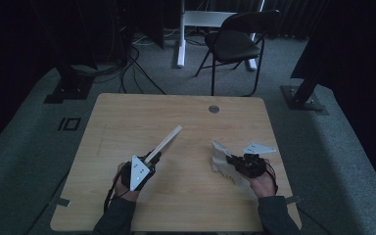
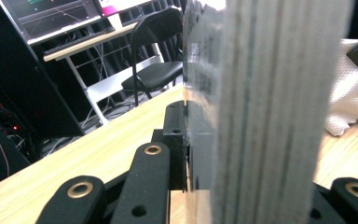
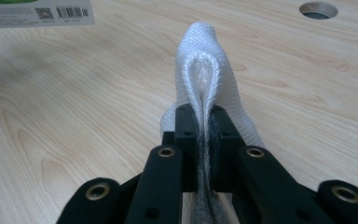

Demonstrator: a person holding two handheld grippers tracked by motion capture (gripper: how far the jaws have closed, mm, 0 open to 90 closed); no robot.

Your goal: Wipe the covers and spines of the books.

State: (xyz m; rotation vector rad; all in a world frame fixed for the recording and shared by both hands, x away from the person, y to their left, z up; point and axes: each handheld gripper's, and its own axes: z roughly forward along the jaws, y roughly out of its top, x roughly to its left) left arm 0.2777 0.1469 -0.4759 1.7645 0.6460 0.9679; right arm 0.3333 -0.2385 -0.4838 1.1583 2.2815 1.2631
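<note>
- Clamped in the left gripper: a flat wooden board, jaws pinched tight on its near end, the rest slanting up toward one o'clock above the table.
- In the left gripper view, stood edge-on between the jaws as a pale layered slab, pads pressed flat against both faces.
- Clenched in the right gripper: a white cloth, bunched at nine o'clock of that hand, lower folds resting on the tabletop.
- In the right gripper view, squeezed into a narrow loop rising at twelve o'clock straight out of the shut jaws.
- Lay well apart, board at the left, cloth at the right, bare wood between.
- Judged the step as bringing cloth to board for a wipe.
- Best done by keeping the board steady, tilted face offered toward three o'clock.
- Best done by leading with the bulging fold, not the black jaw tips, to spare the surface.
- Worth holding firm on the board's end against twisting under the push.
</note>
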